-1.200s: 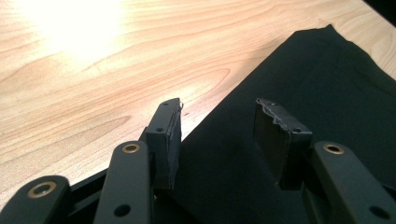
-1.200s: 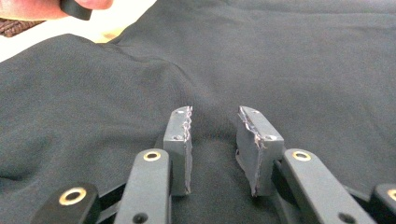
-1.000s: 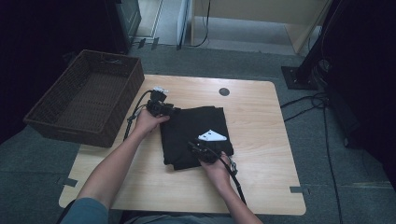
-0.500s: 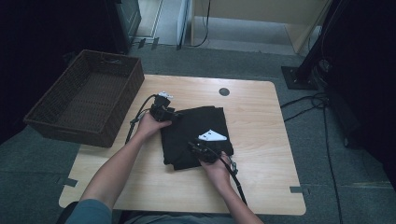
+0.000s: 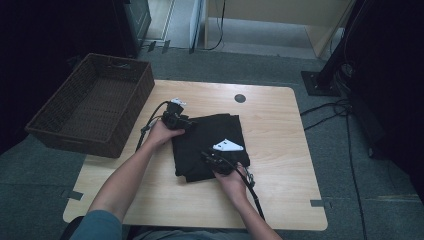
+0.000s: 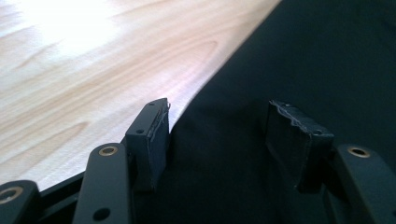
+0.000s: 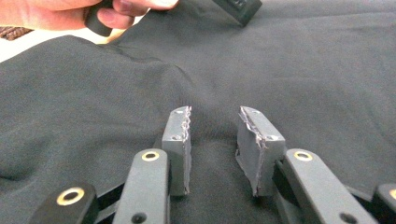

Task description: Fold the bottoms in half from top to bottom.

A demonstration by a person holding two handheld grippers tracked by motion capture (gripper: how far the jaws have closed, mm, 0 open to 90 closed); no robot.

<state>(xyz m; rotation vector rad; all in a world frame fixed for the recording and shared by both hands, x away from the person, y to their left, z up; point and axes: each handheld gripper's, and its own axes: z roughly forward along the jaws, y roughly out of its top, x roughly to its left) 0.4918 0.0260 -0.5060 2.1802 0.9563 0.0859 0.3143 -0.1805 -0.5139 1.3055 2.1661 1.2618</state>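
- High view: I see a brown wicker basket [image 5: 90,111] at the left edge of the wooden table [image 5: 280,130], and nothing lies inside it. A folded black cloth [image 5: 210,145] lies flat in the middle of the table, well apart from the basket. My left forearm comes in from the bottom and goes up to the cloth's far left corner, where the left gripper [image 5: 176,119] sits at the edge. My right hand holds the right gripper [image 5: 212,159] over the near part of the cloth, pointing to the left. The jaws are too small here to judge.
- Left gripper view: the left gripper [image 6: 217,135] points low along the cloth's [image 6: 299,65] edge, with the bare table [image 6: 93,60] on one side. Its jaws have just been opening and now stand spread. The cloth lies under and between them, but the pads do not press on it.
- Right gripper view: the right gripper [image 7: 215,140] rests low over the cloth [image 7: 93,116]. Its jaws stand apart with a gap, a small ridge of cloth lies between them, and they are not pinching it. Farther off, my left hand [image 7: 70,14] is at the cloth's edge.
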